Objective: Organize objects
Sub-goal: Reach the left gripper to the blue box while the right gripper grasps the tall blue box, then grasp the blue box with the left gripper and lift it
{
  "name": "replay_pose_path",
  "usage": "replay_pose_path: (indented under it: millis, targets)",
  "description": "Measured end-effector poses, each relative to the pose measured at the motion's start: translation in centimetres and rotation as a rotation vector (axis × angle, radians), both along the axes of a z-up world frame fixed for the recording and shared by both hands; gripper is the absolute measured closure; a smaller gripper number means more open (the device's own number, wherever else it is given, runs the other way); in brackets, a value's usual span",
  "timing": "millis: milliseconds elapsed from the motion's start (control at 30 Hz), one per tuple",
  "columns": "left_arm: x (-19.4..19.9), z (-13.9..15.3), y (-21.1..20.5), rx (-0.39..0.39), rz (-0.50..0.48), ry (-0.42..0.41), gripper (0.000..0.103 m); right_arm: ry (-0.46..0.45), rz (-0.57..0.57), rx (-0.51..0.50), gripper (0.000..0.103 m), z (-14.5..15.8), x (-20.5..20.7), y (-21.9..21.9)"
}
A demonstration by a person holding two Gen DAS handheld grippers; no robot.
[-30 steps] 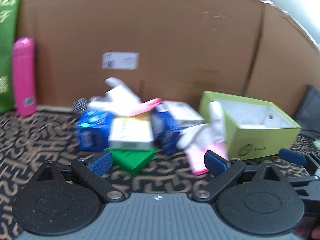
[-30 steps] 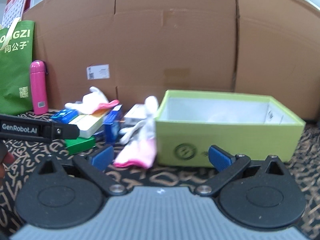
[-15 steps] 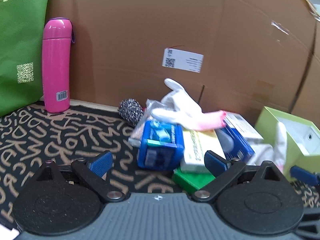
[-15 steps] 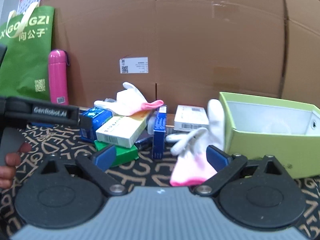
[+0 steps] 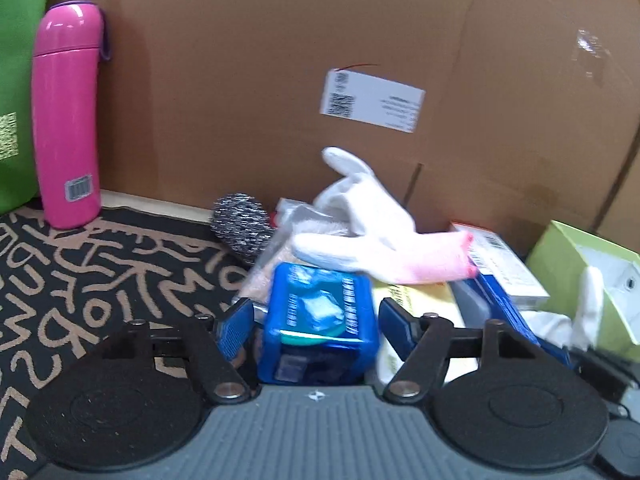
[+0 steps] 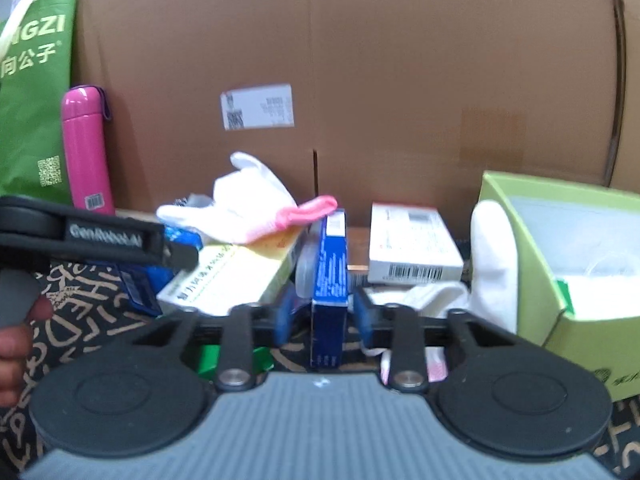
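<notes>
Between your left claw [image 5: 316,322]'s blue pads sits the blue packet [image 5: 320,320], upright at the near edge of the pile; those jaws have just been closing on it, and the pads stand close at either flank, though you cannot tell from this view whether they press it yet; over on your right claw [image 6: 322,314], the jaws have just been closing too, and they now pinch the narrow blue box [image 6: 330,288], which stands on its end between them; behind both lies the rest of the heap on the patterned surface [image 5: 100,264]: a white glove with a pink cuff [image 5: 372,232] draped on top, a yellow-and-white carton [image 6: 236,276] under it, a green box [image 6: 208,358] beneath that, a white barcoded box [image 6: 412,246] further back, a steel scourer [image 5: 240,226] towards the cardboard wall [image 5: 280,60]; to the right stands the lime-green open box [image 6: 580,276] with a second white glove [image 6: 490,264] leaning against its side; a pink flask [image 5: 66,120] stands upright far left, beside a green bag [image 6: 32,92].
</notes>
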State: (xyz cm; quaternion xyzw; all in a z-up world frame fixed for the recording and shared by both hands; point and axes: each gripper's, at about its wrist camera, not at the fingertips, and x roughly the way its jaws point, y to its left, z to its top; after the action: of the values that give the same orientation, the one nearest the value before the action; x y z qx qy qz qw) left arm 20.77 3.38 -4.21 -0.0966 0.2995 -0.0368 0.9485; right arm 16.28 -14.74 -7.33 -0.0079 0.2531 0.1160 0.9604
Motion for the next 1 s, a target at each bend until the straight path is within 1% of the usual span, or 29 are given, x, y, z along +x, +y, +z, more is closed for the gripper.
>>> replay_pose_path:
  millis: [33,67,133,233,333,400,467,533,567,600,633,667,700,733,767,800,833,867,900,967,1000]
  targets:
    - [0.2,0.0,0.2,-0.013,-0.009,-0.001,0.033,0.012,-0.003,0.008,0.085,-0.2,0.1,-0.2]
    - [0.2,0.0,0.3,-0.035,-0.031,-0.001,0.041,0.012,-0.007,0.011,0.086,-0.2,-0.1,-0.3]
    - [0.0,0.3,0.4,-0.049,-0.045,0.011,0.042,0.012,0.000,0.019,0.086,0.0,-0.8,-0.6]
    - [-1.4,0.6,-0.2,-0.016,-0.057,0.008,0.042,0.019,0.007,0.033,0.086,0.7,-2.4,-1.3]
    - [-4.0,1.0,-0.5,-0.015,-0.099,0.038,0.042,0.067,0.032,0.063,0.086,1.6,-4.6,-2.0]
    - [-6.4,1.1,-0.9,0.005,-0.137,0.059,0.043,0.112,0.069,0.100,0.086,1.9,-6.5,-2.8]
    - [-8.9,1.1,-1.3,0.025,-0.176,0.062,0.042,0.161,0.106,0.139,0.086,2.0,-8.4,-3.6]
    - [-10.8,1.0,-1.6,0.020,-0.187,0.062,0.042,0.187,0.113,0.138,0.086,2.0,-9.8,-4.1]
    - [-11.3,0.9,-1.7,0.015,-0.177,0.061,0.042,0.184,0.111,0.126,0.086,2.0,-10.3,-4.2]
    - [-11.6,0.8,-1.8,0.016,-0.162,0.057,0.041,0.173,0.100,0.107,0.085,2.1,-10.7,-4.2]
    - [-11.6,0.6,-2.0,0.027,-0.150,0.054,0.036,0.159,0.094,0.079,0.082,2.2,-10.9,-4.1]
    - [-11.5,0.5,-2.3,0.048,-0.139,0.050,0.032,0.147,0.098,0.057,0.078,2.4,-10.9,-3.7]
    - [-11.2,0.4,-2.5,0.074,-0.128,0.051,0.032,0.136,0.101,0.051,0.074,2.5,-10.9,-3.5]
    - [-11.0,0.3,-2.7,0.099,-0.121,0.054,0.033,0.129,0.109,0.054,0.072,2.5,-10.9,-3.4]
    - [-10.9,0.3,-2.7,0.109,-0.128,0.055,0.035,0.122,0.124,0.056,0.068,2.5,-10.8,-3.2]
    - [-10.8,0.2,-2.6,0.105,-0.137,0.056,0.037,0.116,0.131,0.052,0.063,2.5,-10.6,-3.0]
    - [-10.8,0.3,-2.5,0.089,-0.144,0.060,0.042,0.110,0.129,0.046,0.061,2.4,-10.5,-2.9]
    - [-10.9,0.3,-2.4,0.081,-0.142,0.061,0.042,0.101,0.132,0.038,0.056,2.3,-10.4,-2.7]
    - [-11.0,0.3,-2.3,0.082,-0.133,0.055,0.041,0.099,0.135,0.030,0.055,2.1,-10.2,-2.6]
    - [-11.1,0.3,-2.3,0.109,-0.110,0.044,0.036,0.112,0.142,0.019,0.055,1.8,-9.7,-2.5]
    - [-11.1,0.2,-2.4,0.117,-0.107,0.043,0.035,0.122,0.140,0.015,0.055,1.7,-9.5,-2.4]
